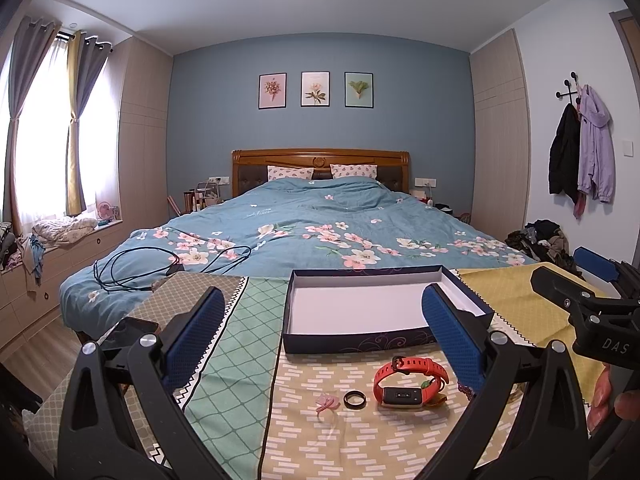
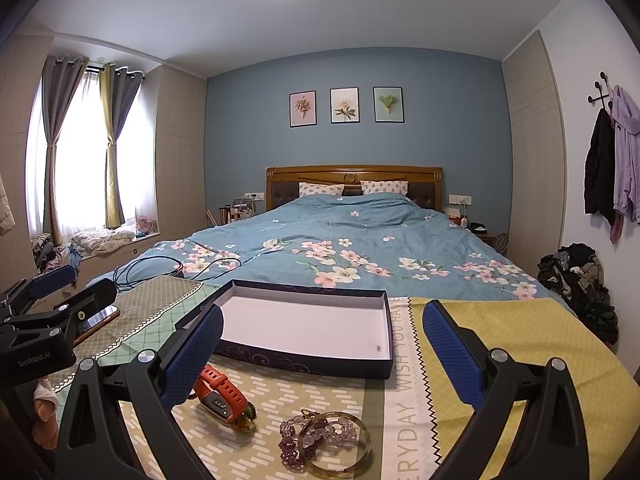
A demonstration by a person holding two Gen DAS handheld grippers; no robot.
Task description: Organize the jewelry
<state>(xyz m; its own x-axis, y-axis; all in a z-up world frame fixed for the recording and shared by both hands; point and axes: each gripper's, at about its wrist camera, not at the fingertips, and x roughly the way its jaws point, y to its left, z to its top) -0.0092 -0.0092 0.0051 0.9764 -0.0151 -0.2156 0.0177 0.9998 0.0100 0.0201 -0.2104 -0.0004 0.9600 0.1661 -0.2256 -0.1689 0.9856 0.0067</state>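
Now, as we see it:
Left gripper (image 1: 320, 320): our blue-padded jaws stand wide apart with nothing between them, hovering over the near part of the patchwork tablecloth (image 1: 240, 360).
Right gripper (image 2: 320, 340): our jaws are spread wide here too and hold nothing; this tool sits to the right of the left one, apart from it.
Box: we see a shallow dark-blue cardboard box with a white inside (image 1: 360, 304) lying open on the cloth, just beyond the jewelry; nearly bare, with one tiny dark speck by its near right corner in the right wrist view.
Orange watch: an orange rubber-strapped fitness band (image 1: 408, 380) rests on the cloth near the box's front wall, between the left gripper's fingers in the left wrist view.
Black ring: a plain dark metal ring (image 1: 355, 399) lies just left of the band.
Pink ring: a small pink flower-topped ring (image 1: 328, 404) lies just left of the black ring.
Bangle: a translucent amber bangle (image 2: 352, 460) lies to the right of the band, with a clear-bead bracelet (image 2: 316, 432) and a dark red bead strand (image 2: 294, 452) overlapping it.
Bed: a blue floral duvet (image 1: 320, 232) stretches away behind the cloth, with a black cable (image 1: 132, 272) on its left.
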